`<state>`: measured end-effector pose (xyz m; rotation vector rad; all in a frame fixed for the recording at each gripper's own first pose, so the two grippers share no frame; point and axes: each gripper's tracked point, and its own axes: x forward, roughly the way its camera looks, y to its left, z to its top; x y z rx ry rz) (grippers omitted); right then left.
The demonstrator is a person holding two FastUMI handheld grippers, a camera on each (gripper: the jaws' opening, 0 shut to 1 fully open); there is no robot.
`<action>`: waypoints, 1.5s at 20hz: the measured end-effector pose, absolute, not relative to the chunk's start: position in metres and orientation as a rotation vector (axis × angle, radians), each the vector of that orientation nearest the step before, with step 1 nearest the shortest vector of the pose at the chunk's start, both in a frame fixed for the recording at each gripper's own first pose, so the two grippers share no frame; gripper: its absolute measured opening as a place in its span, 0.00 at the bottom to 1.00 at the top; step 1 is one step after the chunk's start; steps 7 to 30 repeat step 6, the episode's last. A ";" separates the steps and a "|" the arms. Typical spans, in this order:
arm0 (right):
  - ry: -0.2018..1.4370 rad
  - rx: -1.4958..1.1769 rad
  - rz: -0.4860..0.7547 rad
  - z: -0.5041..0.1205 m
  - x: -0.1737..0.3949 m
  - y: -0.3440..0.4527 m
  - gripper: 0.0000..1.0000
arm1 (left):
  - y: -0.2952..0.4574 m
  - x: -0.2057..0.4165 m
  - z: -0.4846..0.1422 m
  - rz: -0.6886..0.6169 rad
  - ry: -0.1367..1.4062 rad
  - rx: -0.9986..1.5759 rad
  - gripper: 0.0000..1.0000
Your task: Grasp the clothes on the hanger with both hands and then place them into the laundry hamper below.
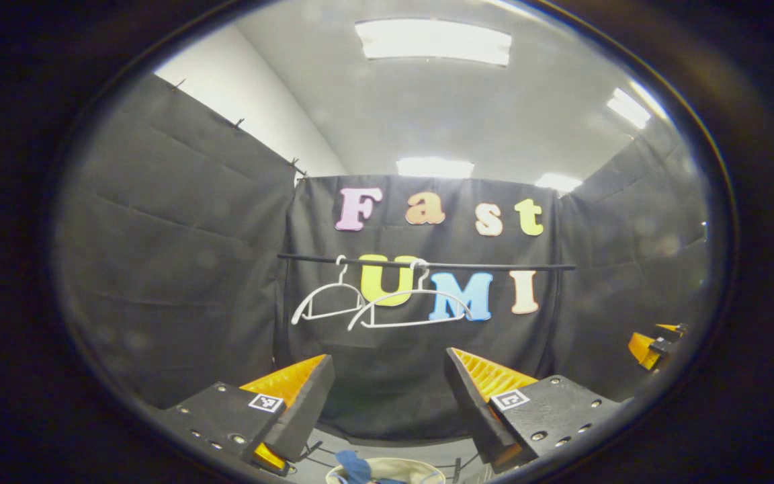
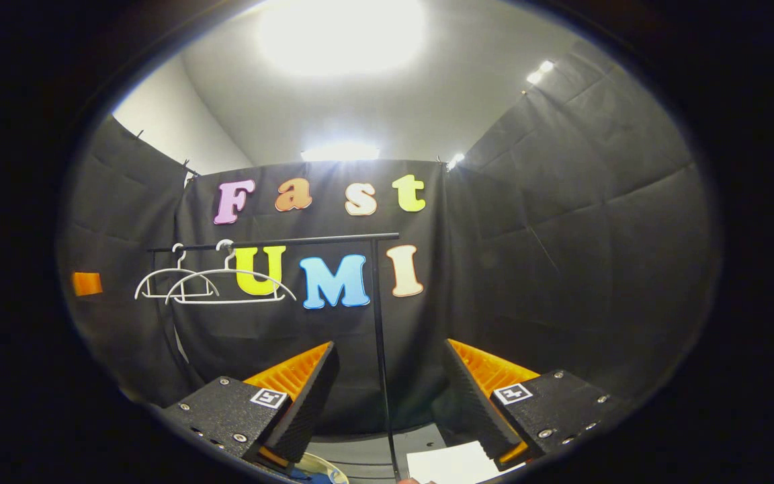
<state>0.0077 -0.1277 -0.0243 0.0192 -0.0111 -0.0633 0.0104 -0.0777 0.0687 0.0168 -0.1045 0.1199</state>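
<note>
Two white hangers (image 1: pixel 323 299) (image 1: pixel 410 306) hang bare on the black rail (image 1: pixel 494 265) at the back wall. Below, at the lower edge of the left gripper view, the pale laundry hamper (image 1: pixel 414 467) holds a blue garment (image 1: pixel 355 466). My left gripper (image 1: pixel 389 359) is open and holds nothing, raised and facing the rail. My right gripper (image 2: pixel 392 346) is open too, nothing between its fingers. In the right gripper view the hangers (image 2: pixel 175 282) (image 2: pixel 232 286) are off to the left and the hamper's rim (image 2: pixel 325 468) peeks in at the bottom.
The rail's upright post (image 2: pixel 380 349) stands straight ahead of the right gripper. A white sheet (image 2: pixel 454 464) lies on the floor beneath it. Part of the other gripper (image 1: pixel 656 343) shows at the far right of the left gripper view.
</note>
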 end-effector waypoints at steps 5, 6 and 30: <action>-0.019 -0.003 -0.088 -0.016 -0.002 -0.124 0.95 | -0.056 0.006 0.061 0.125 -0.100 0.034 0.96; -0.022 -0.009 -0.096 -0.014 -0.006 -0.123 0.95 | -0.054 0.007 0.057 0.119 -0.099 0.032 0.96; -0.022 -0.009 -0.096 -0.014 -0.006 -0.123 0.95 | -0.054 0.007 0.057 0.119 -0.099 0.032 0.96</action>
